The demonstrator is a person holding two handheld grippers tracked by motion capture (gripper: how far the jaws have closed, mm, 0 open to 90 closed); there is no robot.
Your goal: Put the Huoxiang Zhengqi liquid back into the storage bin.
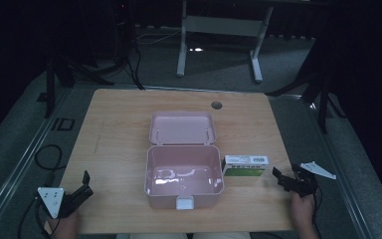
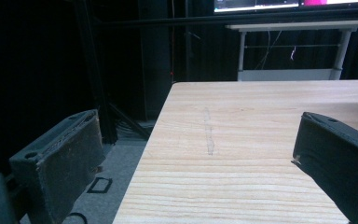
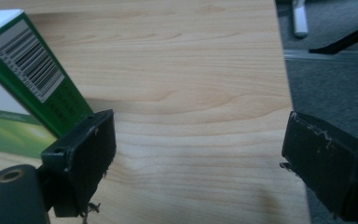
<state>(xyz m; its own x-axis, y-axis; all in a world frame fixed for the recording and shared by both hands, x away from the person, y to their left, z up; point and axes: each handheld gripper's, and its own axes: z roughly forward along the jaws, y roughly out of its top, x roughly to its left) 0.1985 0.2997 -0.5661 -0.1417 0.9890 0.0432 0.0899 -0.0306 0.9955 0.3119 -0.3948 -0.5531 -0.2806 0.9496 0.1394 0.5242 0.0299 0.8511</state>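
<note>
A pink plastic box [image 1: 184, 175] stands open in the middle of the wooden table [image 1: 114, 119], its lid [image 1: 181, 127] laid back behind it. A green and white carton [image 1: 246, 166] lies just right of the box; its barcode end [image 3: 25, 65] shows at the upper left of the right gripper view. My right gripper [image 1: 284, 180] rests near the table's front right corner, open, with bare wood between its jaws and the carton just beyond one jaw. My left gripper [image 1: 84, 186] sits at the front left corner, open over the table edge [image 2: 144, 154].
A round cable hole [image 1: 216, 105] lies near the table's far edge. A desk frame [image 1: 219, 35] and stands are on the floor behind. Cables [image 1: 47, 157] loop on the floor at the left. The table's right edge [image 3: 284, 84] runs close to my right gripper.
</note>
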